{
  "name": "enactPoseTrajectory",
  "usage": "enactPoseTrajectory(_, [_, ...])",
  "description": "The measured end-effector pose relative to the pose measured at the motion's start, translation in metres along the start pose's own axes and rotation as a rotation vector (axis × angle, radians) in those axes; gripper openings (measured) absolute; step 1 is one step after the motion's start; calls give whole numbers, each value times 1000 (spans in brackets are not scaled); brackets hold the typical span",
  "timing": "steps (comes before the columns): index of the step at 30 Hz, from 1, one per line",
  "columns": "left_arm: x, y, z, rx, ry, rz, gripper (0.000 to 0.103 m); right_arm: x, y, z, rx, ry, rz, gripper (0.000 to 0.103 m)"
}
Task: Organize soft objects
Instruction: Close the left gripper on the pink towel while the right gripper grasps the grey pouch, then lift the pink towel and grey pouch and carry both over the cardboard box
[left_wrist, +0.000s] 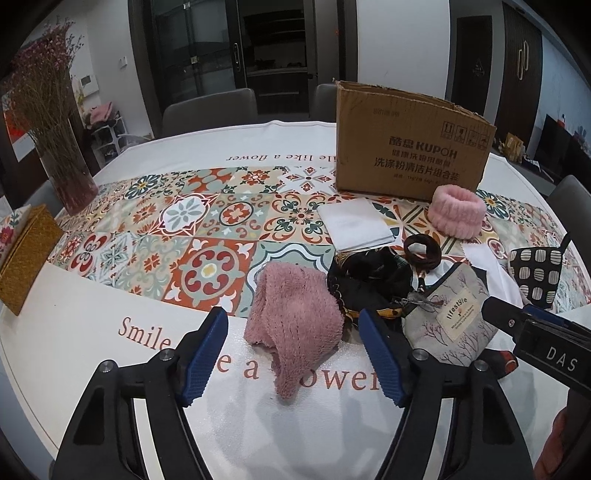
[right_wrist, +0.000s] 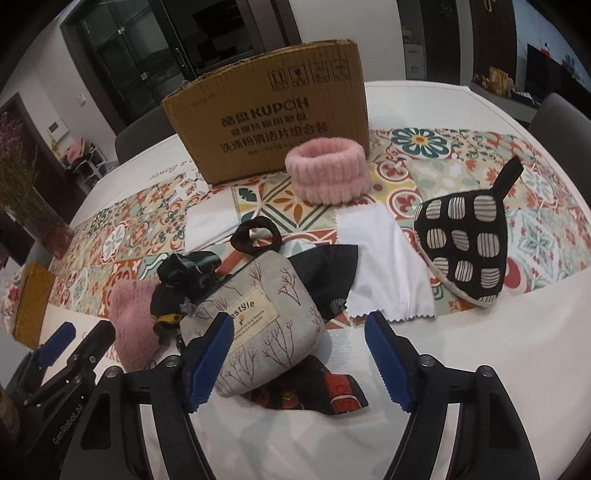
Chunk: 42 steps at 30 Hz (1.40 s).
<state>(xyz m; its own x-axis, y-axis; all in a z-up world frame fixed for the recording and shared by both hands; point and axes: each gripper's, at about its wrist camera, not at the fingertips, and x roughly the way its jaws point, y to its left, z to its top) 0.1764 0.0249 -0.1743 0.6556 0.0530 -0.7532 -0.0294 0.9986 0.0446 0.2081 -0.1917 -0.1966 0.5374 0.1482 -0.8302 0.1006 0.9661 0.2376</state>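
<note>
Pink fuzz and patterned cloth were all over the tiled tablecloth, both grippers wide apart and holding nothing.

The left gripper (left_wrist: 291, 356) hung just above a crumpled pink fluffy cloth (left_wrist: 291, 321) near the table's front edge, jaws spread on either side of it, not touching as far as I could see. The right gripper (right_wrist: 299, 360) was spread too, its left finger in front of a grey canvas pouch with a tree print (right_wrist: 258, 325). Behind those lay a black scrunched scarf (left_wrist: 369, 277), a brown hair tie (right_wrist: 255, 234), a white cloth (right_wrist: 384, 266), a black dotted pot holder (right_wrist: 461, 247) and a pink fluffy headband (right_wrist: 327, 173), which sat just in front of the open cardboard box (right_wrist: 269, 110).
</note>
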Motion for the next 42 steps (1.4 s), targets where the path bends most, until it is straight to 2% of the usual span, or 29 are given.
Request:
enactPoseTrajectory(2, [8,0,-1,-7,5,-2,61,6,-3,0,23,10,10,69])
enactPoseTrajectory(9, [31,1,-6,-26,41,-15,54,24,-5,-3,62,38,35,63])
enactPoseTrajectory(17, [49,2,-13,-37,87,-36,33,34,-5,-5,55,47,39,59])
enactPoseTrajectory(26, [55,0,-15,-39,92,-48,25,44,-10,-2,96,60,92,58])
enactPoseTrajectory(27, [55,0,-16,-39,92,-47,24,44,-9,-3,90,59,97,52])
enactPoseTrajectory(29, [55,0,-17,-40,94,-51,20,42,-4,-3,64,54,97,46])
enactPoseTrajectory(33, [51,1,-18,-40,92,-57,13,37,-2,-2,36,46,83,26])
enactPoseTrajectory(42, [31,-3,-11,-30,60,-81,11,12,6,6,-41,6,77,17])
